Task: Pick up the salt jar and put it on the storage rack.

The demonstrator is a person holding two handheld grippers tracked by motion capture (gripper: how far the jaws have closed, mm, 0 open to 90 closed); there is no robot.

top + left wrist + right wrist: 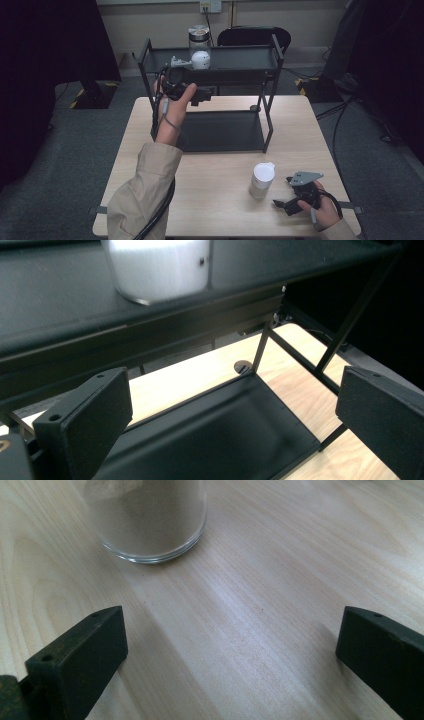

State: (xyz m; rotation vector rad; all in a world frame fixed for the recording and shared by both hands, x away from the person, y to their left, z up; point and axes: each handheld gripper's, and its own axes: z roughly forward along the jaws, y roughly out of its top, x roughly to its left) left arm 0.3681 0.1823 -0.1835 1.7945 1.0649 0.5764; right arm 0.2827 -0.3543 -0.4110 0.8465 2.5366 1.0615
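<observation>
Here the white jar [201,59] stands upright on the shelf [250,57], both tools spread empty.

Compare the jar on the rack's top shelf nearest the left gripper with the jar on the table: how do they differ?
The white-filled jar stands on the rack's top shelf, just beyond the open left gripper; the tan-filled jar stands on the wooden table by the open right gripper. Their contents differ: white against brownish powder. Both are upright, clear-walled and ungripped.
</observation>
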